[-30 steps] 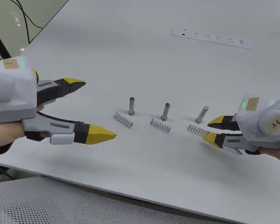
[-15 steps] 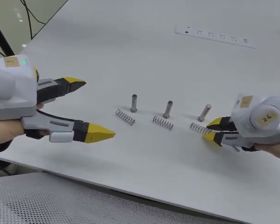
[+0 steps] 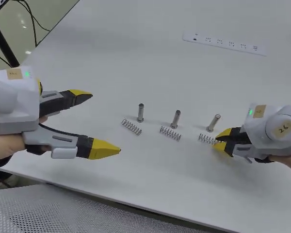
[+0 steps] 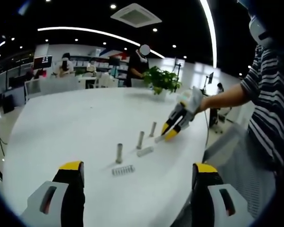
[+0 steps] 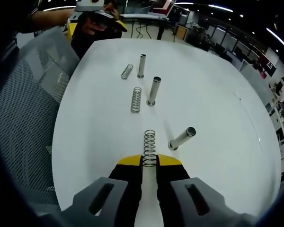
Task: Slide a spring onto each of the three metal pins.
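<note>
1. Spring [image 5: 150,142] at the right claw [image 5: 150,163]: over the last second we have closed in on it. Its near end is now pinched between the yellow tips, and the rest of the coil lies straight ahead of the claw on the white table [image 5: 217,94].
2. We judge the first pick is only beginning; no pin wears a spring yet.
3. The leaning pin [image 5: 181,138] stands just ahead and right of the claw's tips. The middle pin [image 5: 153,91] and the far pin [image 5: 142,65] stand upright farther ahead, with the middle spring [image 5: 136,99] and the far spring [image 5: 127,71] loose on their left.
4. The held spring is a thin, open, silvery coil; we expect it to flex.
5. Our left claw [image 3: 103,122] still hovers, jaws spread wide and empty, with the far spring well ahead of it.
</note>
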